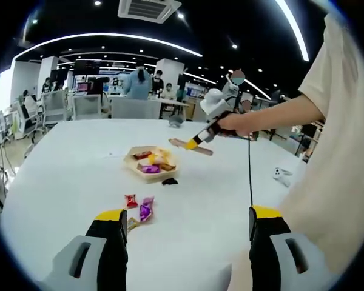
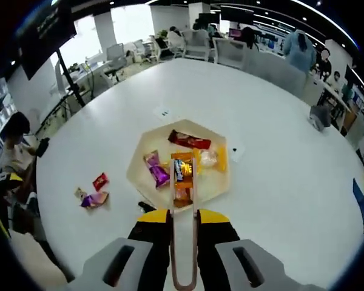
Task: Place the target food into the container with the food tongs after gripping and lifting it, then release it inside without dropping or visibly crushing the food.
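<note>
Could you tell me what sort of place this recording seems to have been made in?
Most likely an open-plan office or lab: a big white table holding a hexagonal tray of wrapped snacks, with rows of desks, office chairs and monitors behind, under a ceiling air vent.

Both views are bright and evenly lit by ceiling light strips (image 1: 109,37) and spot lamps, the white table (image 1: 79,176) glaring with only soft shadows, windows (image 2: 130,24) blown out, fisheye bending straight lines at the edges, far office slightly soft.

Open white table (image 2: 279,182) around tray (image 2: 221,182); perhaps three loose candies (image 2: 92,193) nearby.
</note>
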`<action>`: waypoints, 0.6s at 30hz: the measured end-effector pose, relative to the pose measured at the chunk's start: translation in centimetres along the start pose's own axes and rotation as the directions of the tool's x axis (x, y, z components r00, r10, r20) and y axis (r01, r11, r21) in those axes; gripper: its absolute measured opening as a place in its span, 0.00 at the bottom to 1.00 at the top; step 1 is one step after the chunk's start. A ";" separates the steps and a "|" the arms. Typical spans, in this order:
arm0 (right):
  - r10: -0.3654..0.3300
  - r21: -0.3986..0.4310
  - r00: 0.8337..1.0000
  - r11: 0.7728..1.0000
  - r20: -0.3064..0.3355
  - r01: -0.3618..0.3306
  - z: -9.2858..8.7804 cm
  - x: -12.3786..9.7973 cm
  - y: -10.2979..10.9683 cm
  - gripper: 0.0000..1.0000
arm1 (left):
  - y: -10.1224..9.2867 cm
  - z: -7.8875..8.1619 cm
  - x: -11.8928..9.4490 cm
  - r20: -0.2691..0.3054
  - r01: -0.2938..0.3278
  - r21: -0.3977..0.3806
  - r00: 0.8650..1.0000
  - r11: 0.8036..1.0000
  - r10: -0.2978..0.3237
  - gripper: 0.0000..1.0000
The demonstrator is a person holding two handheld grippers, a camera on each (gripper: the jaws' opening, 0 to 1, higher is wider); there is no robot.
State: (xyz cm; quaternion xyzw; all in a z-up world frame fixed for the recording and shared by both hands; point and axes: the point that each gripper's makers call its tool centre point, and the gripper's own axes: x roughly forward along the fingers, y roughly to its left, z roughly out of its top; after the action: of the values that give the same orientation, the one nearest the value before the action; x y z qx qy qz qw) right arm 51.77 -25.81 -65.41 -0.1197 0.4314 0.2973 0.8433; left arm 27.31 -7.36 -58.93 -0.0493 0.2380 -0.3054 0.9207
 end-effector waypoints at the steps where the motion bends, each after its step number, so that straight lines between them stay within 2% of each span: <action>1: -0.004 -0.002 1.000 1.000 0.003 0.004 0.2 0.1 0.0 0.15 | 0.0 0.0 0.0 0.001 0.000 -0.001 1.000 1.000 0.000 0.82; 18: 0.025 -0.038 1.000 0.999 0.009 -0.024 2.4 1.9 1.7 0.15 | 0.6 0.0 -0.3 0.001 -0.011 -0.007 1.000 1.000 0.011 0.82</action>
State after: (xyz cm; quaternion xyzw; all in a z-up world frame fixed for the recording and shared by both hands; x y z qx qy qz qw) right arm 53.16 -22.58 -65.35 -0.1291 0.4232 0.3163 0.8391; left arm 27.40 -6.72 -58.98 -0.0515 0.2387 -0.2993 0.9224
